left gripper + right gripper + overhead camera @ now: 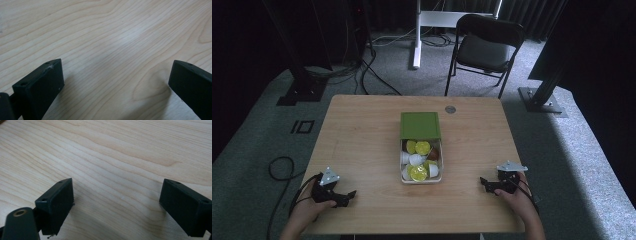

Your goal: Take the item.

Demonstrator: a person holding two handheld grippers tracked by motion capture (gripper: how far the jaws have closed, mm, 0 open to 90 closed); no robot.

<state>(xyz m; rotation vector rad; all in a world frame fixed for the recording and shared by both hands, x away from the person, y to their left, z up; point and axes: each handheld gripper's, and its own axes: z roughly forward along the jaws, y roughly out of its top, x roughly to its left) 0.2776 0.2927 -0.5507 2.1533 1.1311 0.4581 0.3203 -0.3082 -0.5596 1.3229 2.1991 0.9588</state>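
Wood: pale surface [362, 130], both claws resting near its front edge.
Box: clear tray [421, 179] at centre holding capsules [418, 172], its green lid [420, 124] just behind it.
Left claw [346, 196]: jaws spread wide, nothing between them.
Right claw [486, 183]: jaws spread wide, empty too.
Relation: tray lies between the 2 claws, slightly ahead, long axis running away from the person; the right claw looks slightly nearer.
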